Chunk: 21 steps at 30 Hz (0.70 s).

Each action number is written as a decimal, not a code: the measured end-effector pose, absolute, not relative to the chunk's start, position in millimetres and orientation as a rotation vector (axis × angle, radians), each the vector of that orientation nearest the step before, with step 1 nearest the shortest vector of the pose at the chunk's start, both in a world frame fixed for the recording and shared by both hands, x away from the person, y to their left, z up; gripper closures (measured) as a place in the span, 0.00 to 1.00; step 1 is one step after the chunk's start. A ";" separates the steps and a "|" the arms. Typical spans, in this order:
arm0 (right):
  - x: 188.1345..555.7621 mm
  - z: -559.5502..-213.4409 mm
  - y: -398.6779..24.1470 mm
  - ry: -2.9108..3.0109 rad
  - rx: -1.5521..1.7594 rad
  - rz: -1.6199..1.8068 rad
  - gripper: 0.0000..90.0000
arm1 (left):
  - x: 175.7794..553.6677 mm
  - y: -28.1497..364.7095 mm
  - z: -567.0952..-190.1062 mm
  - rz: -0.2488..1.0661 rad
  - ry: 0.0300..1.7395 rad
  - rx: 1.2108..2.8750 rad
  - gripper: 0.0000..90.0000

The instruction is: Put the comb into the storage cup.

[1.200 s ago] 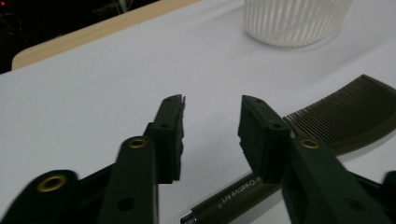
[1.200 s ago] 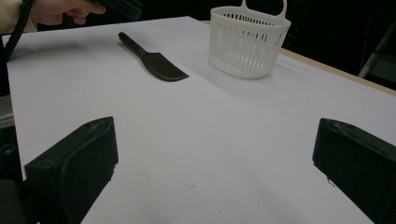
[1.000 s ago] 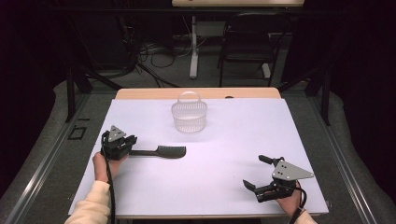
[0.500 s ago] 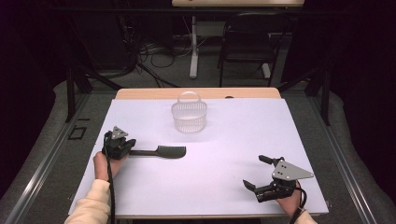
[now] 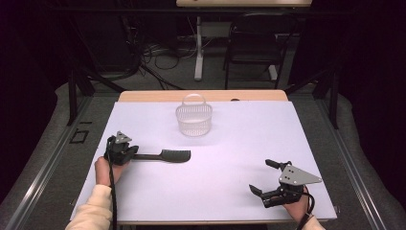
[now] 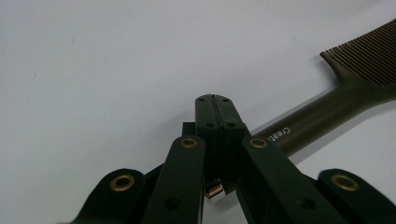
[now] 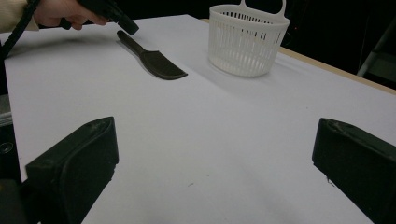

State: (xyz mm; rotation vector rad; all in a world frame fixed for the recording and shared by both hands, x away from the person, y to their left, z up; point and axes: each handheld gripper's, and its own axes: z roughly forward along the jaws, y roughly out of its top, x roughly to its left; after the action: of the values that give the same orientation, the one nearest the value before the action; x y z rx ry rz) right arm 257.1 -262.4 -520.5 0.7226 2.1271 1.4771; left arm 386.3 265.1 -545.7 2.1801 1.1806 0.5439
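**Dark room, white bench: left fingers shut at the comb's handle end**

White bench under a dark room with chairs and cables behind it. The black comb lies flat at the left-middle of the bench, handle toward the person's left hand and teeth pointing right. It sits well in front of the white basket, which stands upright near the far edge with its loop handle up.

The left gripper sits low at the handle's end. In the left gripper view its fingers are pressed flat together, with only a seam between them and nothing visible there. The handle runs off just beside and beneath them, so I can't tell whether they pinch it lower down or merely rest against it. The low, level approach suits a thin, flat handle: it has to be taken from the end, since there is little to get under.

The right gripper is parked at the near right corner, well apart from everything. Its fingers are spread wide and hold nothing. It's angled toward comb and basket (likely just waiting, out of the left hand's way).

My read is a pick-up of the comb, with the basket as the likely destination. The lift hasn't started.
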 end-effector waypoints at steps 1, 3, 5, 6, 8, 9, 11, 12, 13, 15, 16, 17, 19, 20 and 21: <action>257.1 -520.5 -262.4 2.127 0.723 1.477 0.00 | 386.1 265.0 -545.9 0.541 1.179 2.183 1.00; 257.1 -520.4 -262.6 2.126 0.722 1.478 0.00 | 385.9 264.8 -546.5 0.543 1.174 2.197 1.00; 257.0 -520.3 -262.7 2.126 0.722 1.477 0.00 | 385.3 264.8 -546.8 0.532 1.175 2.200 1.00; 257.1 -520.3 -262.8 2.126 0.719 1.476 0.00 | 385.1 264.8 -546.9 0.533 1.173 2.206 1.00; 257.0 -520.3 -262.8 2.126 0.719 1.476 0.00 | 384.8 264.7 -547.0 0.525 1.172 2.208 1.00; 257.0 -520.2 -262.8 2.126 0.719 1.476 0.00 | 384.7 264.6 -546.9 0.526 1.171 2.211 1.00; 257.1 -520.3 -262.8 2.126 0.720 1.475 0.00 | 384.5 264.5 -546.6 0.523 1.168 2.211 1.00; 257.1 -520.3 -262.8 2.126 0.720 1.475 0.00 | 384.4 264.3 -546.5 0.520 1.168 2.213 1.00; 257.1 -520.3 -262.8 2.125 0.721 1.476 0.00 | 384.3 264.3 -546.5 0.518 1.167 2.214 1.00; 257.1 -520.3 -262.8 2.125 0.721 1.475 0.00 | 383.9 264.1 -546.6 0.512 1.168 2.213 1.00; 257.1 -520.3 -262.8 2.126 0.720 1.475 0.00 | 383.7 264.1 -546.4 0.512 1.169 2.214 1.00; 257.1 -520.3 -262.8 2.126 0.720 1.475 0.00 | 383.5 264.1 -546.4 0.509 1.169 2.215 1.00; 257.1 -520.3 -262.9 2.126 0.719 1.473 0.00 | 383.1 264.0 -546.3 0.506 1.168 2.218 1.00; 257.1 -520.3 -262.8 2.126 0.720 1.475 0.00 | 382.9 264.1 -546.1 0.505 1.166 2.224 1.00; 257.1 -520.3 -262.9 2.126 0.719 1.474 0.00 | 382.6 263.9 -546.1 0.499 1.167 2.223 1.00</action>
State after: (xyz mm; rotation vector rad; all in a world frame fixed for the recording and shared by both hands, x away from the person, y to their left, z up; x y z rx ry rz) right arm 257.1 -262.9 -520.3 0.7195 2.1259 1.4739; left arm 382.6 263.9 -546.1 2.2229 1.1669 0.4992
